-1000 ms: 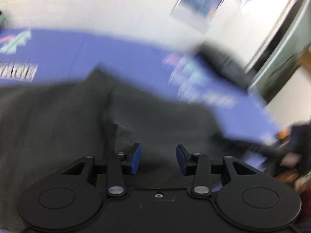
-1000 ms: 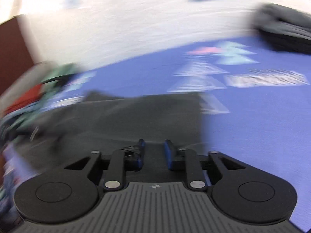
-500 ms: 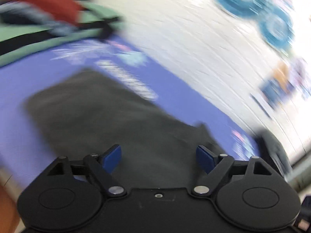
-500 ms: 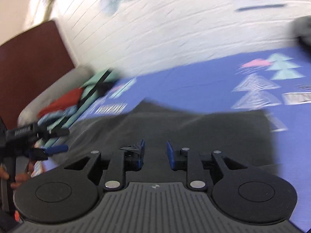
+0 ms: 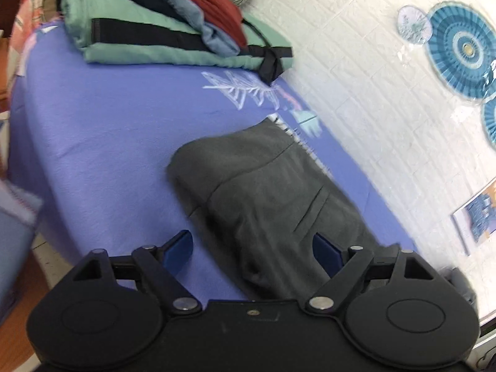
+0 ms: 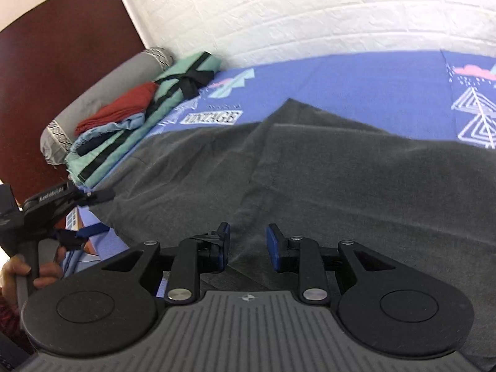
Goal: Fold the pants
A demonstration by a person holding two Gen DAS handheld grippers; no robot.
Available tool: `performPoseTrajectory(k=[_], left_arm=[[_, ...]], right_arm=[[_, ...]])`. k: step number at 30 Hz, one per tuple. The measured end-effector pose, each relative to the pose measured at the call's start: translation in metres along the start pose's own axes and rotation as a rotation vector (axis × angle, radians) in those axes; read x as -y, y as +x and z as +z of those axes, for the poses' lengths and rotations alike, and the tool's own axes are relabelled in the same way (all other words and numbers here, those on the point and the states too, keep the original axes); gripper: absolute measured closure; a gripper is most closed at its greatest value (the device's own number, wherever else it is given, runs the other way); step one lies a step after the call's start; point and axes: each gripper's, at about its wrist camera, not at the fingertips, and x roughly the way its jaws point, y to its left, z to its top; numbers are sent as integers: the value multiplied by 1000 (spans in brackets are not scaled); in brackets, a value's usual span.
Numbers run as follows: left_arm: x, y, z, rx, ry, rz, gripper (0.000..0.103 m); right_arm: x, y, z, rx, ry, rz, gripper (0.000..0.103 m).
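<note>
Item: pants (image 5: 266, 204), dark grey, lying flat on the purple bed sheet (image 5: 102, 142). They run straight ahead of our left hand-held gripper (image 5: 252, 249) and pass under and beyond our right hand-held gripper (image 6: 248, 243). A layer lies doubled over, its diagonal edge showing just ahead of the right one; we judge the fold part done.

Left hand-held gripper: jaws spread wide above the cloth, pinching nothing.

Right hand-held gripper: jaws parted to a moderate gap over the fabric, nothing between the pads (image 6: 274, 245) that we can see pressed.

Surroundings: stack of folded clothes (image 5: 173, 28) far ahead of the left hand-held gripper; grey bolster (image 6: 102, 93) behind it; white brick wall (image 6: 294, 15) beyond the bed.

Risks, as we judge them: with neither one holding, the loose upper layer may slide or wrinkle; a pinch taking only one layer would drag the fold askew; a low approach could rumple the sheet beneath.
</note>
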Motion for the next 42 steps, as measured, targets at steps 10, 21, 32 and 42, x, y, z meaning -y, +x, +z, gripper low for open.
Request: performPoseTrajectory(k=[10, 21, 32, 42], left_arm=[[5, 30, 14, 37, -51, -53, 0], [73, -6, 17, 90, 136, -186, 103], [234, -5, -69, -124, 580, -508, 103], [279, 46, -145, -435, 717, -535, 0]], right_arm=[[0, 15, -2, -19, 16, -15, 57], [3, 9, -3, 6, 34, 14, 56], [56, -64, -16, 203, 118, -130, 56], [110, -139, -50, 377, 292, -272, 8]])
